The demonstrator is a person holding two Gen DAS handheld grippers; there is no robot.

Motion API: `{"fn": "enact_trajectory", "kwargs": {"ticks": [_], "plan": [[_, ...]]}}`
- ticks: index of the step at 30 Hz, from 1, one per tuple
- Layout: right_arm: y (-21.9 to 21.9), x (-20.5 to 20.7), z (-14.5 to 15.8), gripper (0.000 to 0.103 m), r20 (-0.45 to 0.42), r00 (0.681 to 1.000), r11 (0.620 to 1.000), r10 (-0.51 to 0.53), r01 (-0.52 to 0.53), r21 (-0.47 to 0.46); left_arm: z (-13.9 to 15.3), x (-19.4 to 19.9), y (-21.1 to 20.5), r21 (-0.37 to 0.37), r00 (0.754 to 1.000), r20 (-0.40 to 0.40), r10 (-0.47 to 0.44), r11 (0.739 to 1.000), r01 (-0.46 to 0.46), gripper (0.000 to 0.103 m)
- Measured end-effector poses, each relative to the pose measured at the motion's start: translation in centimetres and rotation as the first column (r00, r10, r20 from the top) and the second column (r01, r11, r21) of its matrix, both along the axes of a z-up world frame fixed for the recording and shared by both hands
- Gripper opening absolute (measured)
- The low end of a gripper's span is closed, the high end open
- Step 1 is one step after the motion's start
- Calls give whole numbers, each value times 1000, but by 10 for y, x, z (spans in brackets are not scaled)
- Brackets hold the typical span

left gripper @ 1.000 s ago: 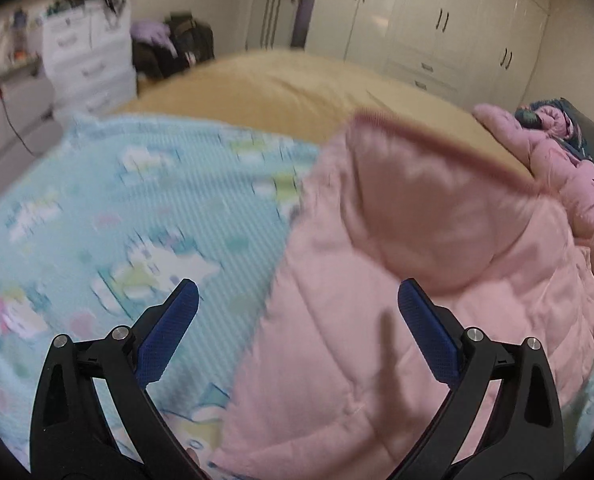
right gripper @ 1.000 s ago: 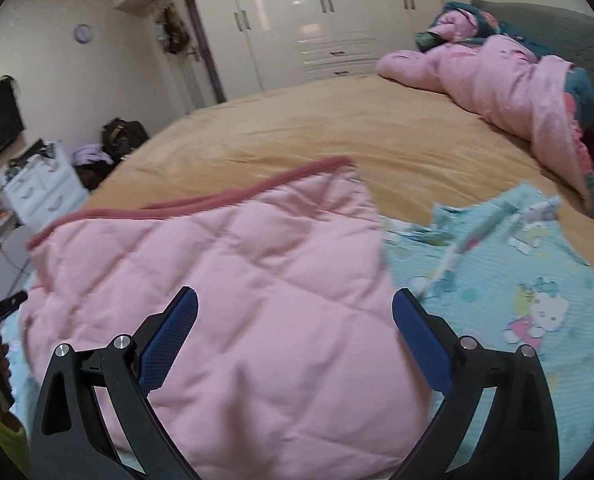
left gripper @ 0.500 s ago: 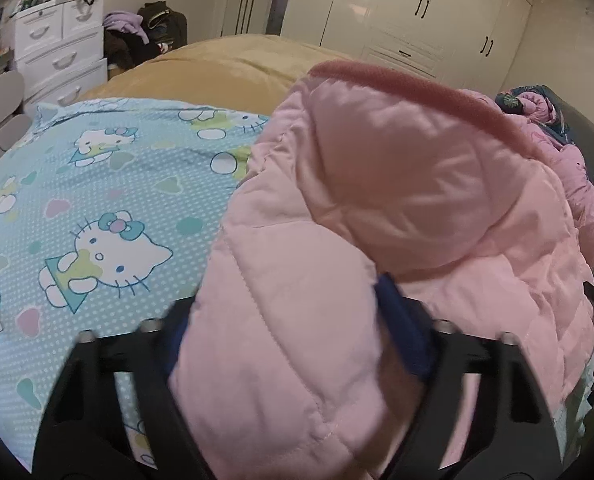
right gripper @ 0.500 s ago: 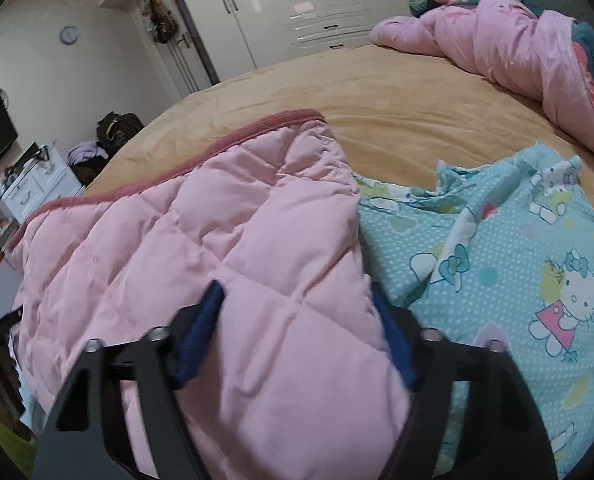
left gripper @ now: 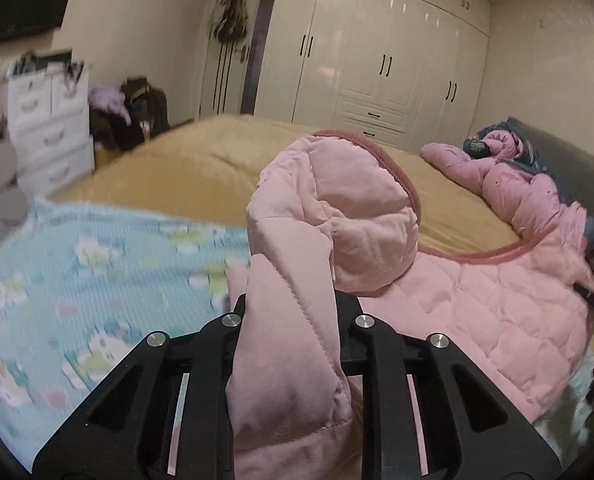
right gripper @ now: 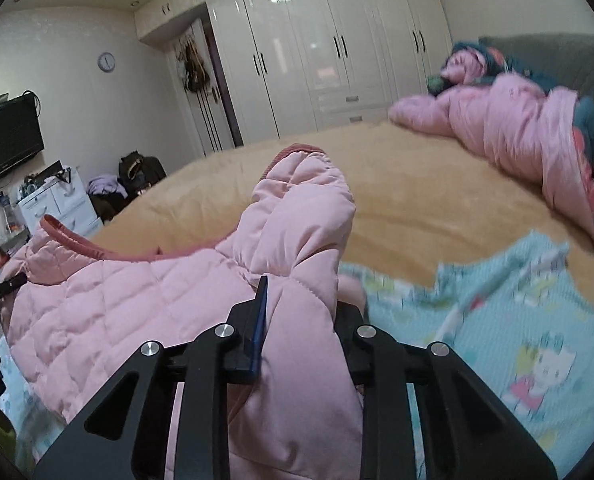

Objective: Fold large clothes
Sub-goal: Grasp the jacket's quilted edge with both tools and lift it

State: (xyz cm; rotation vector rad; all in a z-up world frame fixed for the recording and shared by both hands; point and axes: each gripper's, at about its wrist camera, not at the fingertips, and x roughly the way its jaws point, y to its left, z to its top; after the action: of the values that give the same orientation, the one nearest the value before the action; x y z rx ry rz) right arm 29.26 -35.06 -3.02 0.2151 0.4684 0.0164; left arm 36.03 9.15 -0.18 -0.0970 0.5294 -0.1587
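Both hand-held grippers are pinching the pink quilt right now. The left hand-held gripper is squeezing a thick fold of the quilt; its jaws have just been closing and the padded cloth is bunched tight between them, bulging up in front and spilling down over the black frame. The right hand-held gripper is clamping another fold of the same quilt; its jaws have just been closing too, with one blue pad showing against the cloth and the other buried under it. Between the two grips the quilt is sagging across the bed, its darker pink edging curving along the far side. It is lying partly over a blue cartoon sheet, which is spreading out to the left in the left view and to the right in the right view. A second pink garment is lying well apart, near the headboard.
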Motion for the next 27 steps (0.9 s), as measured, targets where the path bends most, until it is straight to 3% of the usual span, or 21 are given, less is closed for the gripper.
{"fn": "enact_trajectory", "kwargs": {"ticks": [3, 10, 17, 21, 27], "plan": [[0, 12, 14, 23, 30, 1000, 1000, -5, 5, -18, 10, 15, -8, 50, 1000, 8, 7, 999, -7, 13], [-4, 38, 26, 23, 57, 997, 999, -42, 44, -28, 18, 43, -11, 89, 1000, 7, 30, 996, -31, 13], [-10, 55, 11, 23, 19, 997, 997, -70, 70, -27, 8, 59, -19, 136, 999, -7, 39, 990, -38, 13], [-19, 60, -1, 23, -15, 996, 994, -85, 86, 72, -2, 63, -17, 139, 998, -25, 56, 989, -52, 13], [-18, 74, -16, 23, -59, 994, 992, -96, 100, 72, -20, 70, -11, 135, 994, -64, 86, 988, -77, 14]]}}
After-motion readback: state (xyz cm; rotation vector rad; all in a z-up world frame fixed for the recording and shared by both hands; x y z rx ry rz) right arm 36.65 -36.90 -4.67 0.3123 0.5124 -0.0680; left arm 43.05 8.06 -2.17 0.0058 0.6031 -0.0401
